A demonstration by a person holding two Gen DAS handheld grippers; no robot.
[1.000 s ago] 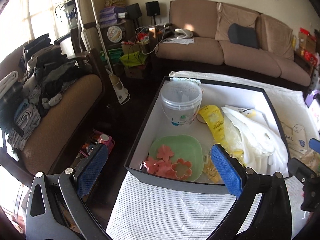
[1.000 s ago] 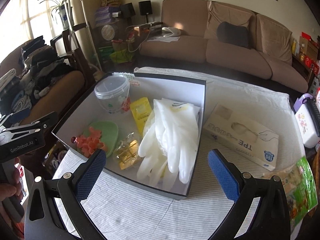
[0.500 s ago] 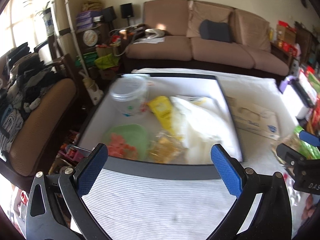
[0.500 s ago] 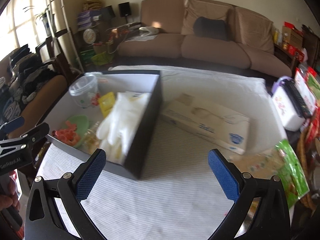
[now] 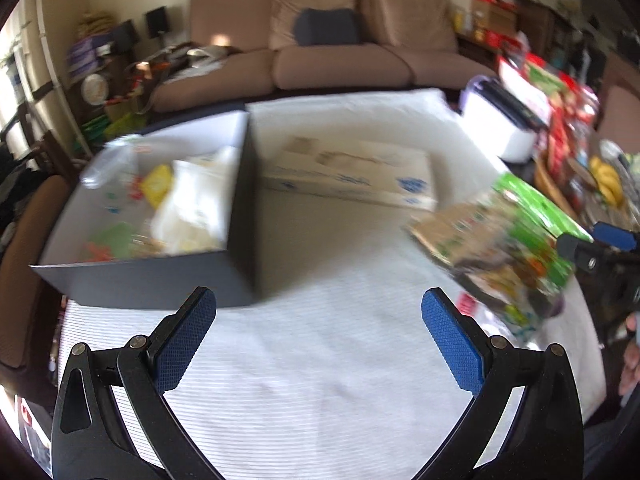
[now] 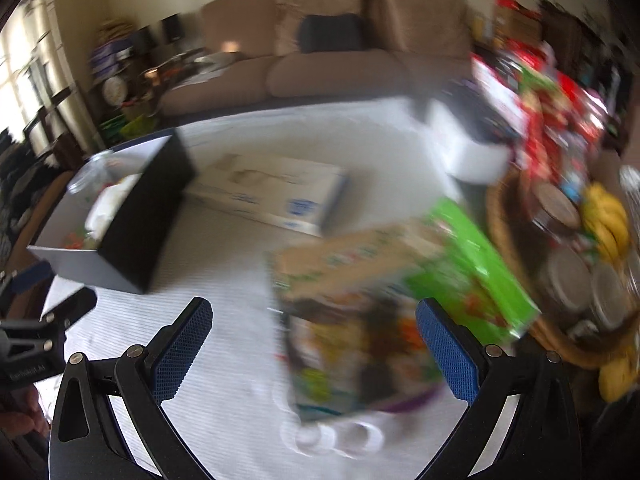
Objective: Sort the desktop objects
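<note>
Swinging both tools rightward within the last second, you carried the views off the black-walled open box (image 5: 144, 280) and toward the table's right side. Your right gripper (image 6: 314, 344) was spread wide and empty, its 2 blue pads bracketing a green-and-tan printed snack bag (image 6: 384, 280) lying flat on the white striped tablecloth (image 6: 224, 400). Your left gripper (image 5: 320, 338) was likewise spread and empty over bare cloth. A long white carton with blue print (image 5: 352, 176) lay between box and bag, beside the box wall. Judged from this alignment, the bag was probably the next item for sorting; blur hid how close the pads stood.
</note>
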